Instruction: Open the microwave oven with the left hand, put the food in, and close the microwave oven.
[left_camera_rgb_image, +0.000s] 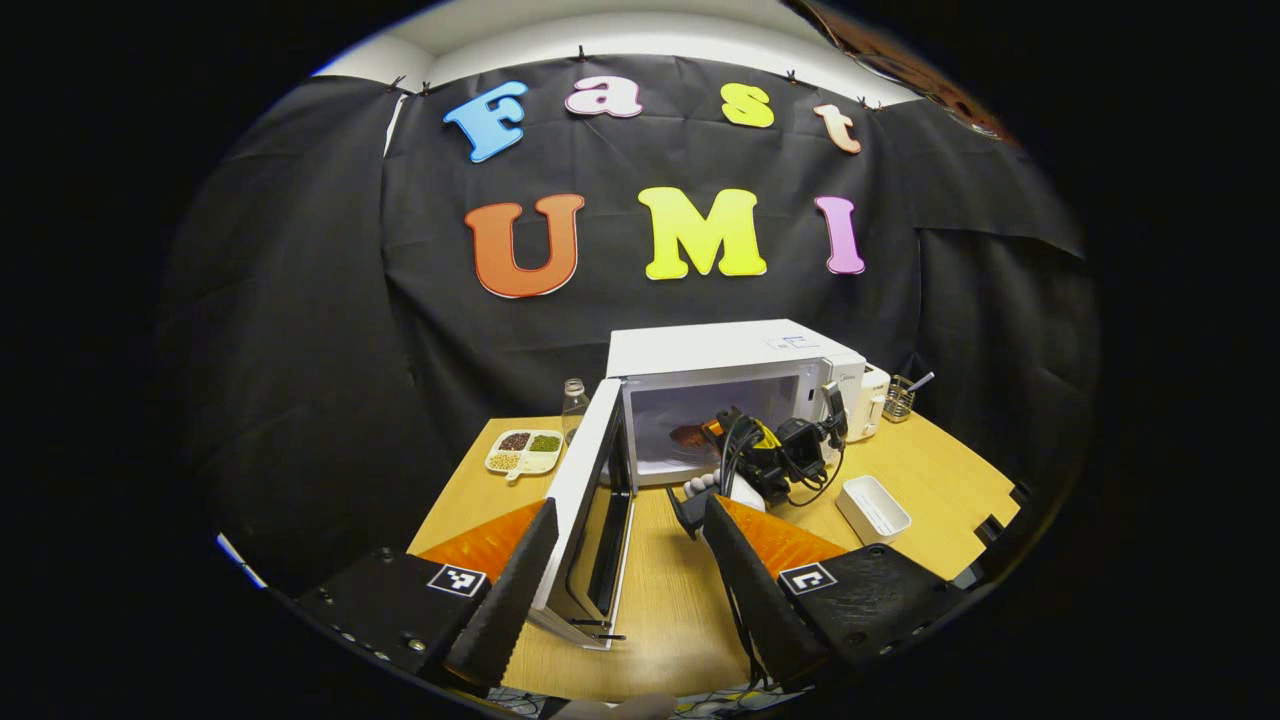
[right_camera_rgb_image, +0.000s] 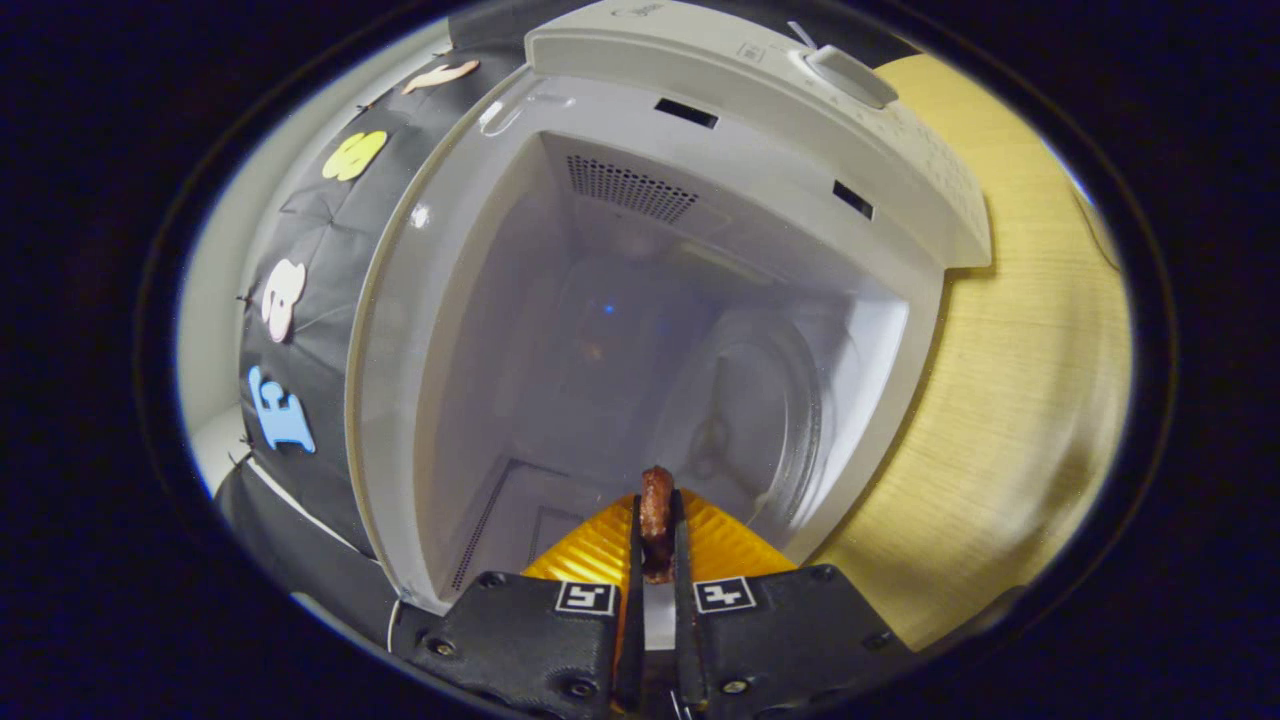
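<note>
The white microwave (left_camera_rgb_image: 735, 352) stands on the wooden table (left_camera_rgb_image: 668, 590) with its door (left_camera_rgb_image: 585, 500) swung wide open to the left. My left gripper (left_camera_rgb_image: 615, 575) is open, pulled back, its fingers either side of the door's lower edge without touching it. The other gripper (left_camera_rgb_image: 770, 450), held by a gloved hand, reaches into the oven's opening with a brown piece of food (left_camera_rgb_image: 692, 436). In the right gripper view, my right gripper (right_camera_rgb_image: 656, 530) is shut on that thin brown food piece (right_camera_rgb_image: 657, 510), rolled sideways before the oven cavity (right_camera_rgb_image: 620, 330) and its glass turntable (right_camera_rgb_image: 760, 420).
A divided plate of grains (left_camera_rgb_image: 524, 451) and a clear bottle (left_camera_rgb_image: 574, 403) sit left of the microwave. A white rectangular dish (left_camera_rgb_image: 873, 508) lies at the right, with a white appliance (left_camera_rgb_image: 872, 400) and a wire holder (left_camera_rgb_image: 899, 398) behind it.
</note>
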